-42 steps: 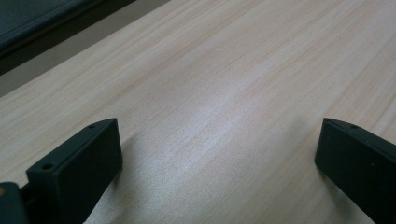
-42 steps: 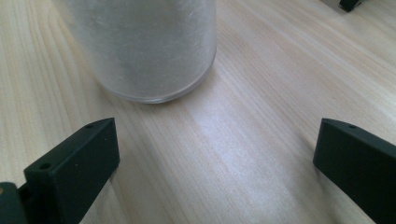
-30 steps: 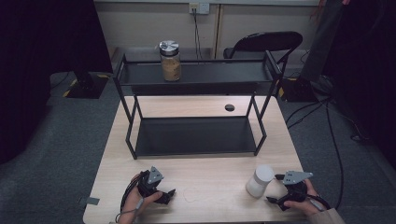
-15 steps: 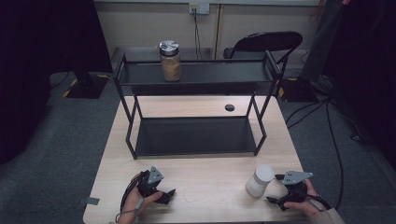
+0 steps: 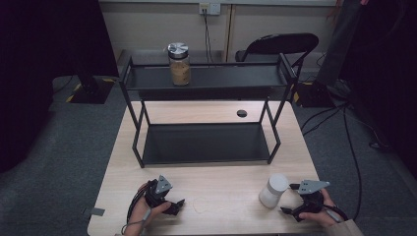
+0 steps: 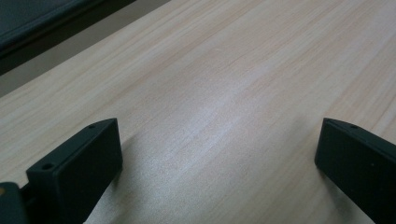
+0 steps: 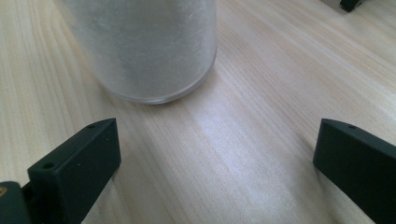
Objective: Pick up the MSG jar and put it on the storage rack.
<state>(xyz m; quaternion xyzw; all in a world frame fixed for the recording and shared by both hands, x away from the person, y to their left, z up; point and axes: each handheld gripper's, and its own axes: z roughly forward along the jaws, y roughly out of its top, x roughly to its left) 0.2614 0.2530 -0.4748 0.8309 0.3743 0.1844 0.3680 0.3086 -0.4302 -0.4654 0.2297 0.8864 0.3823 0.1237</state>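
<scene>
A white frosted jar [image 5: 273, 190] stands upright near the table's front right. My right gripper [image 5: 289, 199] rests just right of it, jaws wide apart. In the right gripper view the jar [image 7: 149, 46] stands just ahead of the open jaws, toward the left one, and nothing lies between them. My left gripper [image 5: 177, 204] sits at the front left, open over bare wood [image 6: 219, 116]. A glass jar with a metal lid [image 5: 179, 64], holding something tan, stands on the top shelf of the black rack [image 5: 206, 81].
The black two-shelf rack takes up the middle of the wooden table [image 5: 226, 211]; its lower shelf [image 5: 206, 142] is bare. A small round hole [image 5: 241, 113] lies in the tabletop behind it. A black chair [image 5: 275, 45] stands beyond the table.
</scene>
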